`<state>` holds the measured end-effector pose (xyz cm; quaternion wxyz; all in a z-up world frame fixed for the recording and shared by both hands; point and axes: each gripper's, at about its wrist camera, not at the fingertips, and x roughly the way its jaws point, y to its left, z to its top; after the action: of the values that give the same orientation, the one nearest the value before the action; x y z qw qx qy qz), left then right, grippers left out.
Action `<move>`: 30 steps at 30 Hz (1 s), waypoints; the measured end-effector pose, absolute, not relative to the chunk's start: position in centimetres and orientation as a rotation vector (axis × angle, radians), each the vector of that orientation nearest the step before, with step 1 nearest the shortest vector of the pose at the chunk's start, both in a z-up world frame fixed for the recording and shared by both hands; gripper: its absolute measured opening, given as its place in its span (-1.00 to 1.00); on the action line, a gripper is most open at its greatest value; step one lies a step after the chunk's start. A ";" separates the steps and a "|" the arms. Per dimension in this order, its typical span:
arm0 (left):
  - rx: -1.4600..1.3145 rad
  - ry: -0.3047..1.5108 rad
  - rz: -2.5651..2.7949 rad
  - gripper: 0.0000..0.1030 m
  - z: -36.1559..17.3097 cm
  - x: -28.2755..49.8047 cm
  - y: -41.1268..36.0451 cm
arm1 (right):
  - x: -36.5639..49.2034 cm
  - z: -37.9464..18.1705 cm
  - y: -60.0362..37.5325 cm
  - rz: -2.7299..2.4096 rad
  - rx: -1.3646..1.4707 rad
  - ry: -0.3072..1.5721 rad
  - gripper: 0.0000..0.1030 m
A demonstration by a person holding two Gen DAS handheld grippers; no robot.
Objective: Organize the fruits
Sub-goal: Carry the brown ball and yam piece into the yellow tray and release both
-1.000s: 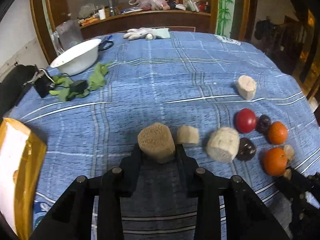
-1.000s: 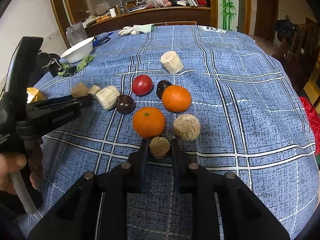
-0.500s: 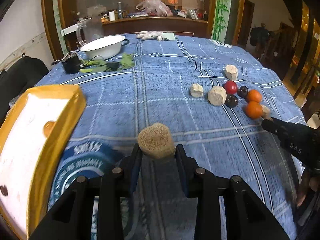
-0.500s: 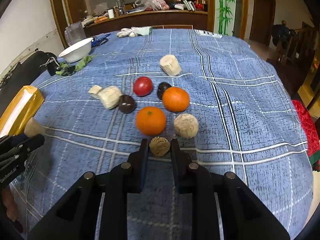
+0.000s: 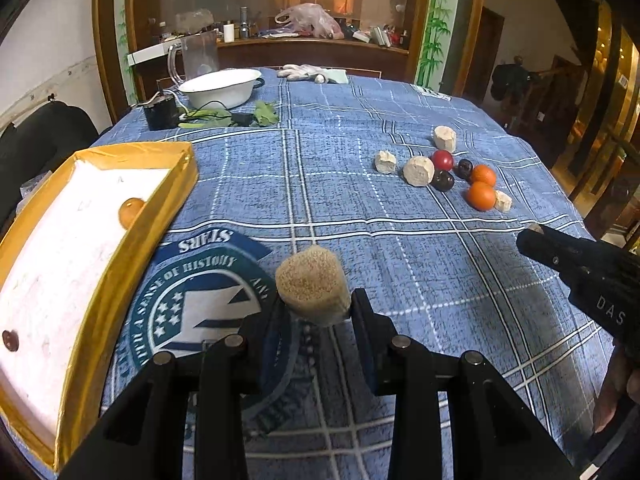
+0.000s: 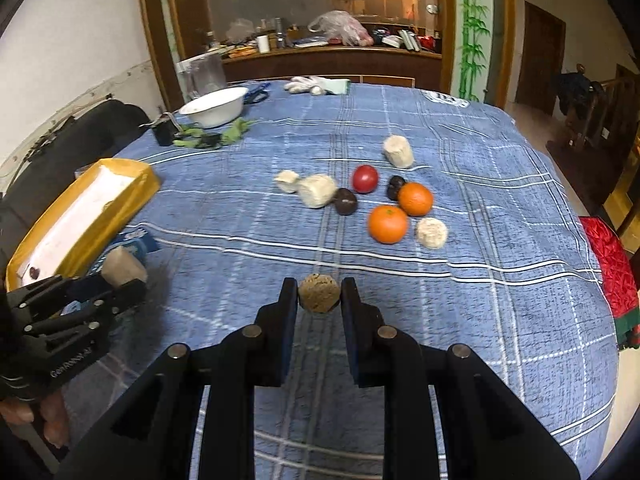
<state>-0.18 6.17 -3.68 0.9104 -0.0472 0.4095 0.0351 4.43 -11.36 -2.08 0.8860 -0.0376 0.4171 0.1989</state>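
The left gripper (image 5: 314, 312) holds a brown cut chunk (image 5: 311, 285) between its jaws, lifted above the blue checked tablecloth (image 5: 400, 264). The yellow-rimmed tray (image 5: 132, 256) lies to the left of this gripper and a little ahead, with a small orange fruit (image 5: 131, 207) and a dark one (image 5: 10, 340) already inside. The right gripper (image 6: 319, 300) is closed on a smaller brown round piece (image 6: 319, 293), also off the cloth. Ahead of it, the oranges (image 6: 388, 224), the red fruit (image 6: 365, 178), the dark fruits (image 6: 346, 201) and the pale chunks (image 6: 318, 190) wait in one group.

The step in hand seems to be carrying both pieces to the tray. To do it well, the left gripper should pass over the raised rim, come low above the white floor, and only then open, so the chunk does not roll. The right gripper should wait aside, so the two tools do not meet.
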 end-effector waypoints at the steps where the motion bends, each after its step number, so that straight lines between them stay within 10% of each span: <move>1: -0.098 0.844 0.077 -0.34 -3.6 -0.4 6.3 | 4.1 -2.0 -10.9 0.425 -0.082 0.866 -0.54; 30: -0.152 0.775 0.295 -0.34 -1.0 -4.1 12.7 | 1.5 0.7 -4.5 0.590 -0.137 0.795 -0.54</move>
<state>-4.10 12.66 -0.99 0.9124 -0.0740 0.3761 0.1434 1.47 -4.51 0.73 0.8778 -0.0657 0.3810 0.2828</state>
